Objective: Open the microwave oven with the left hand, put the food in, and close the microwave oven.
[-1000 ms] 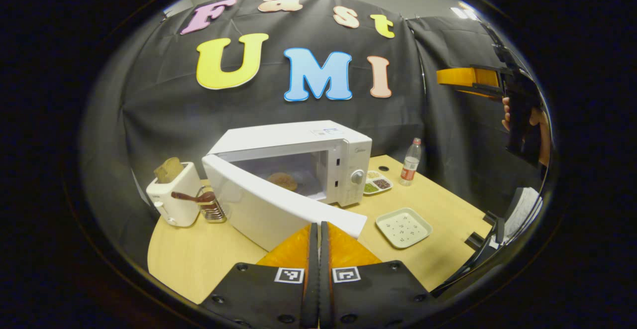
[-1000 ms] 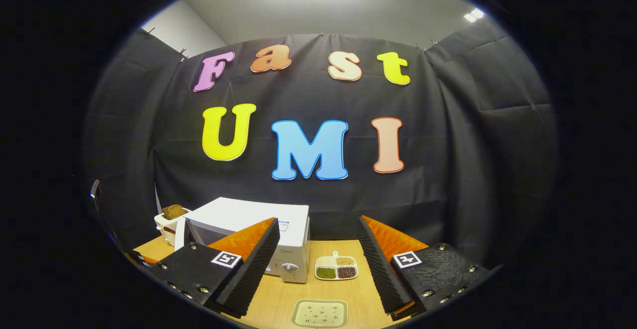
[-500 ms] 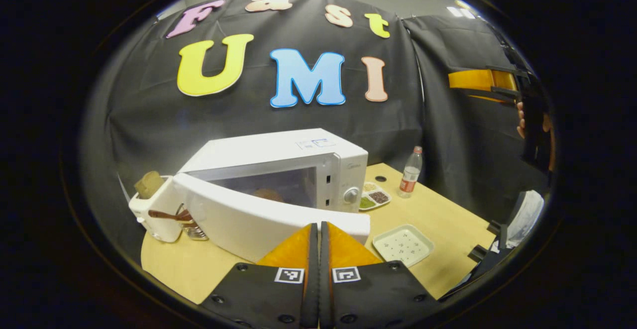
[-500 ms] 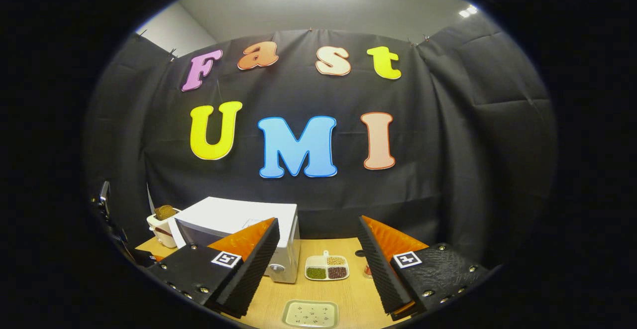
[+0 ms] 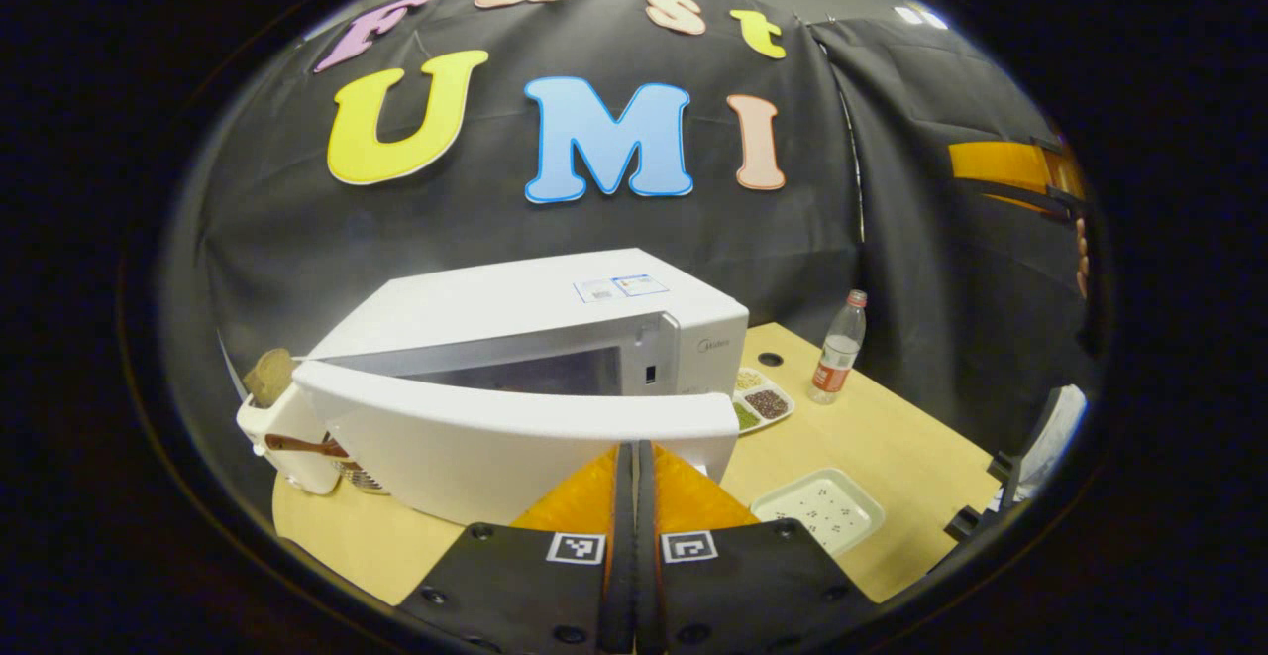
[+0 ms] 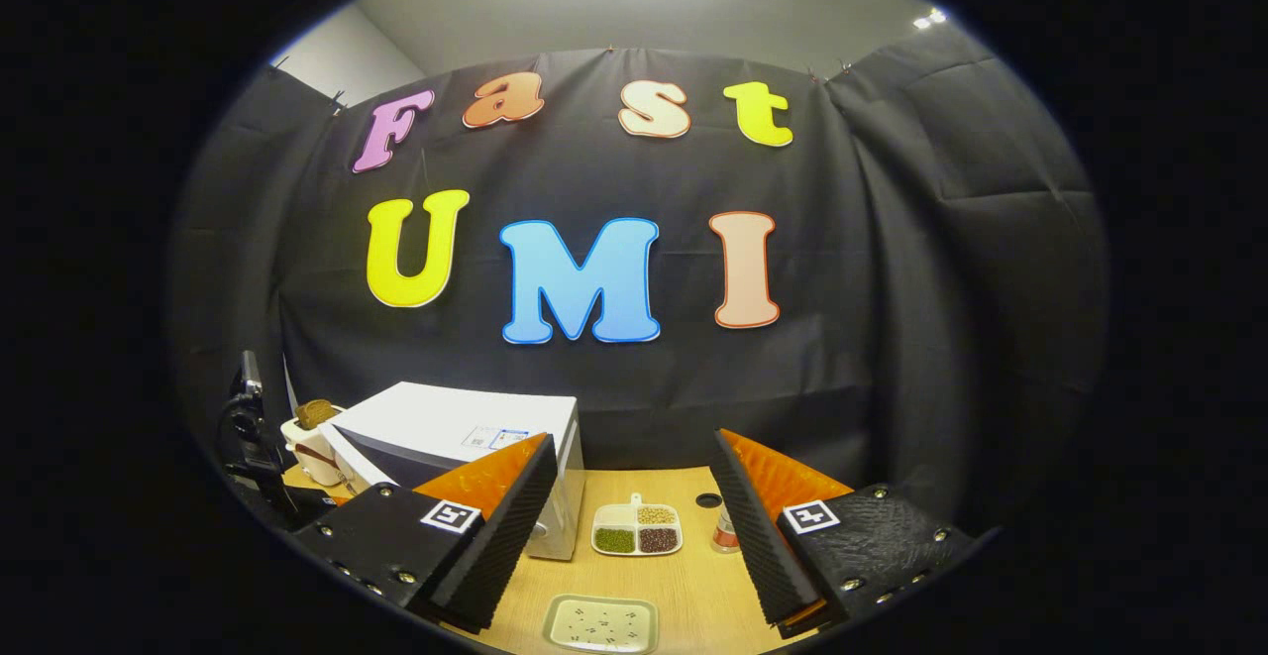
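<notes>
The white microwave (image 5: 525, 298) stands on the wooden table, its door (image 5: 495, 432) swung almost to, leaving a narrow dark gap at the cavity. The food inside is hidden behind the door. My left gripper (image 5: 634, 449) is shut with nothing held, its tips against the door's outer face near the free edge. In the right gripper view, the microwave (image 6: 451, 427) sits low at the left. My right gripper (image 6: 631, 442) is open and empty, held high off the table; it also shows at the far right of the left gripper view, right gripper (image 5: 1005, 164) in a hand.
A toaster (image 5: 272, 417) with bread stands left of the microwave. A sectioned dish of beans (image 5: 761, 402), a bottle (image 5: 835, 350) and a white tray (image 5: 817, 508) lie right of it on the table (image 5: 892, 437). Black cloth walls close the back and right.
The door has swung from half open to nearly shut under my shut left gripper, which moved forward with it. The bun inside went out of sight. My right gripper stayed open, drifting slightly.
</notes>
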The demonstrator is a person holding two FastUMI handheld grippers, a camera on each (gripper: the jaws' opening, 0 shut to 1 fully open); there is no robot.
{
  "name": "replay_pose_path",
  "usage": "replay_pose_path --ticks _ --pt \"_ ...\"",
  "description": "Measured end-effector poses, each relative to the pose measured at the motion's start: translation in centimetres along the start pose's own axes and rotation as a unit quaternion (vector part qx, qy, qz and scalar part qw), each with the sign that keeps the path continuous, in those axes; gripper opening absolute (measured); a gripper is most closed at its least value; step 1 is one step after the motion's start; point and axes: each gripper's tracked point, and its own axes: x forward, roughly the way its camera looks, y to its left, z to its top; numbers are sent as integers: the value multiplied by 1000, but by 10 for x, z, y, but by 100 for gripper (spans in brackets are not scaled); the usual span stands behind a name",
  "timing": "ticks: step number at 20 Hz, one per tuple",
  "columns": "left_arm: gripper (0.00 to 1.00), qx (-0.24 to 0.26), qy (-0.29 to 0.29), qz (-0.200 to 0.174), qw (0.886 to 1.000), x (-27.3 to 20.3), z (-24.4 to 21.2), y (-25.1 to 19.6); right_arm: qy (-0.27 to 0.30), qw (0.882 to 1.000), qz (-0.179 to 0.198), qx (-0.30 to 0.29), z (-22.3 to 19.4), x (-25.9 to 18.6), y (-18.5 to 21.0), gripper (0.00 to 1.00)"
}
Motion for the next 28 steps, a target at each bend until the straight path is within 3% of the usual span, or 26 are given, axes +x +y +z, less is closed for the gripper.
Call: replay_pose_path --ticks 13,28 --pt "7 -34 6 22 999 55 13 13 10 1000 -25 13 -8 16 -28 95" --pt "7 -59 10 49 997 85 17 26 14 999 -30 7 -9 29 -42 95"
